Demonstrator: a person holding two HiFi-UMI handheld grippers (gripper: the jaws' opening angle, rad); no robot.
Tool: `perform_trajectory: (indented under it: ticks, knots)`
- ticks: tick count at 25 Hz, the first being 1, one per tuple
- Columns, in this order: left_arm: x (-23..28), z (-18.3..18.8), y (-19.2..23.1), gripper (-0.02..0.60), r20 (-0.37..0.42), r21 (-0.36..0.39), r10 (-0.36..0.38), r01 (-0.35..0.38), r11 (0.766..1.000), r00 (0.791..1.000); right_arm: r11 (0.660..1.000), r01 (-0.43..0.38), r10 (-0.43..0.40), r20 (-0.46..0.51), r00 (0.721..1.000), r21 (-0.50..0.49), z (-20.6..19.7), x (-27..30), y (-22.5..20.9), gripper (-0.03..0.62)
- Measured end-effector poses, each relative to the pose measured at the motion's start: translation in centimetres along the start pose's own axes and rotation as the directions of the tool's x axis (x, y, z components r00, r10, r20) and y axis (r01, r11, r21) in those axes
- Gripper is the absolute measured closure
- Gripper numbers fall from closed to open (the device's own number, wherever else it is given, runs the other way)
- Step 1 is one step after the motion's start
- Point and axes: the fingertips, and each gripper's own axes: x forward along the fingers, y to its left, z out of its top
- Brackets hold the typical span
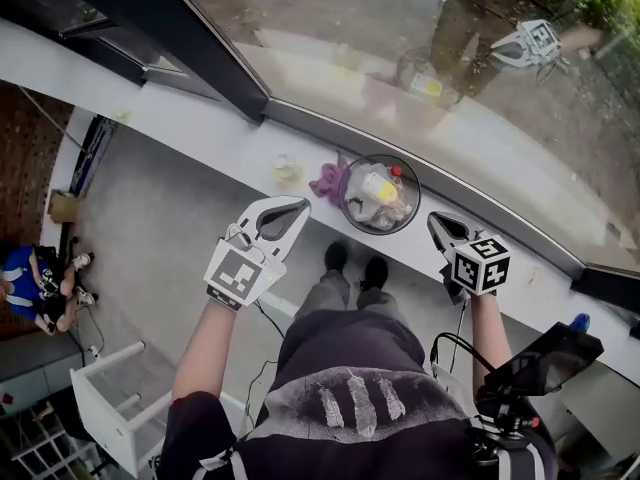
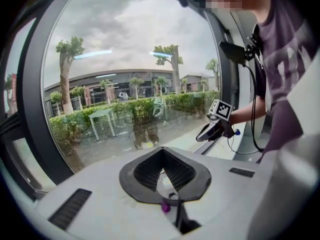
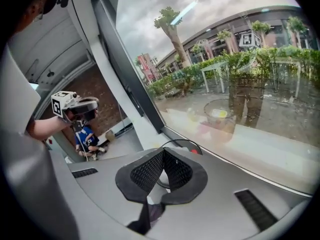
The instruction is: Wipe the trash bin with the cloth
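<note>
Purple cloth (image 1: 329, 180) lies bunched on the white ledge (image 1: 190, 128) that runs under the big window (image 1: 420, 28), touching the left side of the trash bin (image 1: 417, 190). That bin is round and black-rimmed, with wrappers and a red-capped bottle inside. A small pale thing (image 1: 287, 168) sits just left of the cloth. The person's shoes (image 1: 337, 256) stand close before the bin. Off to the left are a white rack (image 1: 108, 408) and a seated person in blue (image 1: 28, 280). The left gripper (image 1: 301, 205) hangs in the air near the cloth, jaws pressed together and empty. The right gripper (image 1: 434, 219) hangs just right of the bin, jaws likewise closed on nothing
</note>
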Motion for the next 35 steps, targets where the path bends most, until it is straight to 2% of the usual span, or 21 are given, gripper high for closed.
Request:
perform_trajectory:
  ticks: [2,3,4,5,6,7,8,9,11,13,17,23,26,27,28,30,32,35]
  knots:
    - [2.0,-2.1,1.1,0.589,-0.055,0.038,-0.010,0.012,0.999,0.998,0.999,0.038,-0.039,-0.042,0.998,-0.018,-0.8,1.6,-1.2,0.594]
    - [3.1,-3.5,1.8,0.557,-0.087,0.042,-0.021,0.024,0.999,0.996,0.998,0.055,-0.057,-0.063,0.996,-0.031,-1.2,2.4,-1.6,0.594]
    - [4.3,-5.2,2.4,0.409,-0.123,0.032,-0.037,0.041,0.999,0.992,0.997,0.072,-0.075,-0.084,0.994,-0.043,-1.6,3.1,-2.1,0.594]
    - [5.5,-7.1,2.9,0.302,-0.158,0.015,-0.055,0.058,0.998,0.986,0.995,0.091,-0.096,-0.104,0.990,-0.052,-2.0,3.6,-2.6,0.594]
    - [6.7,-9.2,3.4,0.239,-0.191,0.000,-0.073,0.074,0.997,0.979,0.992,0.112,-0.119,-0.122,0.985,-0.058,-2.3,4.0,-3.2,0.594]
    - [8.0,-11.4,3.8,0.226,-0.223,-0.005,-0.090,0.091,0.996,0.971,0.989,0.135,-0.142,-0.139,0.980,-0.063,-2.7,4.4,-3.7,0.594]
    - [9.2,-13.6,4.3,0.201,-0.257,0.000,-0.106,0.110,0.994,0.960,0.986,0.154,-0.163,-0.157,0.974,-0.067,-2.9,4.8,-4.2,0.541]
    - [10.4,-15.9,4.7,0.176,-0.295,0.015,-0.122,0.132,0.991,0.948,0.983,0.170,-0.181,-0.176,0.968,-0.074,-3.3,5.4,-4.7,0.517]
    - [12.8,-20.3,5.5,0.148,-0.374,0.067,-0.149,0.187,0.980,0.915,0.976,0.196,-0.212,-0.219,0.953,-0.093,-4.1,7.1,-5.5,0.452]
    - [15.0,-24.5,6.0,0.120,-0.451,0.120,-0.173,0.251,0.960,0.876,0.969,0.218,-0.242,-0.269,0.932,-0.115,-5.2,9.2,-6.6,0.415]
    - [19.1,-31.6,5.3,0.100,-0.566,0.173,-0.209,0.363,0.916,0.797,0.956,0.267,-0.292,-0.340,0.894,-0.118,-6.9,12.3,-9.4,0.388]
    - [25.4,-39.2,3.1,0.101,-0.641,0.162,-0.268,0.468,0.869,0.719,0.949,0.293,-0.314,-0.428,0.847,-0.116,-9.9,14.9,-12.4,0.390]
    - [28.1,-41.8,2.7,0.101,-0.663,0.172,-0.273,0.497,0.851,0.697,0.957,0.272,-0.286,-0.481,0.829,-0.100,-11.8,15.6,-12.7,0.406]
    - [29.0,-42.7,2.6,0.101,-0.670,0.172,-0.273,0.502,0.847,0.690,0.955,0.284,-0.287,-0.483,0.827,-0.082,-12.1,15.6,-13.0,0.510]
    - [29.7,-43.7,2.5,0.102,-0.680,0.167,-0.275,0.509,0.845,0.680,0.952,0.303,-0.289,-0.479,0.829,-0.049,-12.1,15.6,-13.2,0.530]
    - [30.8,-45.8,2.1,0.103,-0.700,0.135,-0.287,0.517,0.845,0.654,0.941,0.336,-0.278,-0.468,0.839,0.043,-11.9,15.5,-13.6,0.556]
    - [31.5,-47.7,2.0,0.107,-0.713,0.094,-0.297,0.507,0.857,0.635,0.926,0.353,-0.259,-0.458,0.851,0.132,-11.9,15.5,-13.8,0.567]
    - [32.2,-48.7,1.7,0.166,-0.700,0.063,-0.315,0.494,0.867,0.641,0.894,0.363,-0.228,-0.431,0.873,0.261,-11.8,15.4,-14.0,0.574]
